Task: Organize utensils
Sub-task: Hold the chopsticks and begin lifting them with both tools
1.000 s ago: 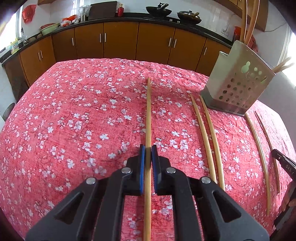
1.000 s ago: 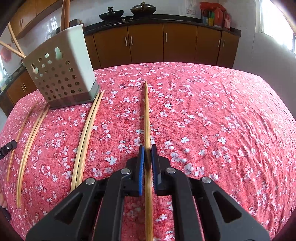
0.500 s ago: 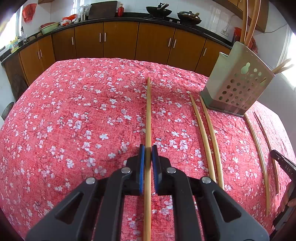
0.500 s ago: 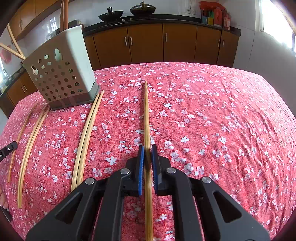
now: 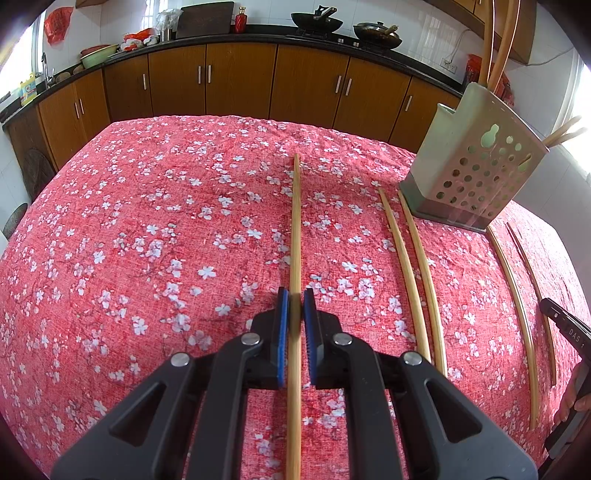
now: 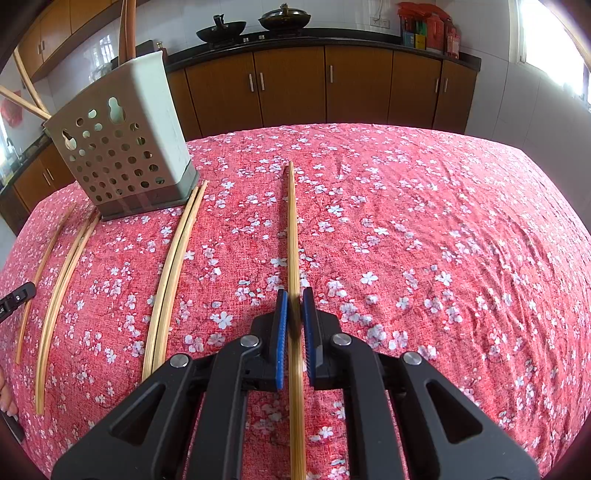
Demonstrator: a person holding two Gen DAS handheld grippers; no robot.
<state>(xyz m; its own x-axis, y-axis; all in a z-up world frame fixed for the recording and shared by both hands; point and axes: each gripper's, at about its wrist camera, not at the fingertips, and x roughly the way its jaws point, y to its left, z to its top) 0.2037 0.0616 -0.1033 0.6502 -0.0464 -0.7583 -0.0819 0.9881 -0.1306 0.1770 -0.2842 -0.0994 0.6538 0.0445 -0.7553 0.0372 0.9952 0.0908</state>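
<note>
Nearest in the left wrist view: left gripper point(image 5: 295, 295), blue pads point(image 5: 282, 328) pinched tight on a single chopstick point(image 5: 295, 221), which runs straight ahead over the red floral tablecloth point(image 5: 147, 240). Just to its right on the cloth, a pair of chopsticks point(image 5: 410, 266) lying side by side, far ends close to the base of the holder. Further right, two more chopsticks point(image 5: 517, 295) a little apart from each other, near the table edge. At the right border, a black part of the other gripper with fingers of a hand point(image 5: 570, 397) around it. Beyond the pair, the perforated chopstick holder point(image 5: 472, 173) standing upright on the cloth, several sticks poking out of its top. Behind the table, brown kitchen cabinets point(image 5: 240, 81) under a dark counter with woks point(image 5: 317, 22).

Nearest in the right wrist view: right gripper point(image 6: 294, 295), pads likewise clamped on a chopstick point(image 6: 291, 229) pointing away across the cloth. Left of it, the close-lying pair point(image 6: 173, 266), then three more sticks point(image 6: 62, 280) toward the left edge. Past their far ends, the holder point(image 6: 122, 147) upright at the far left of the table.
</note>
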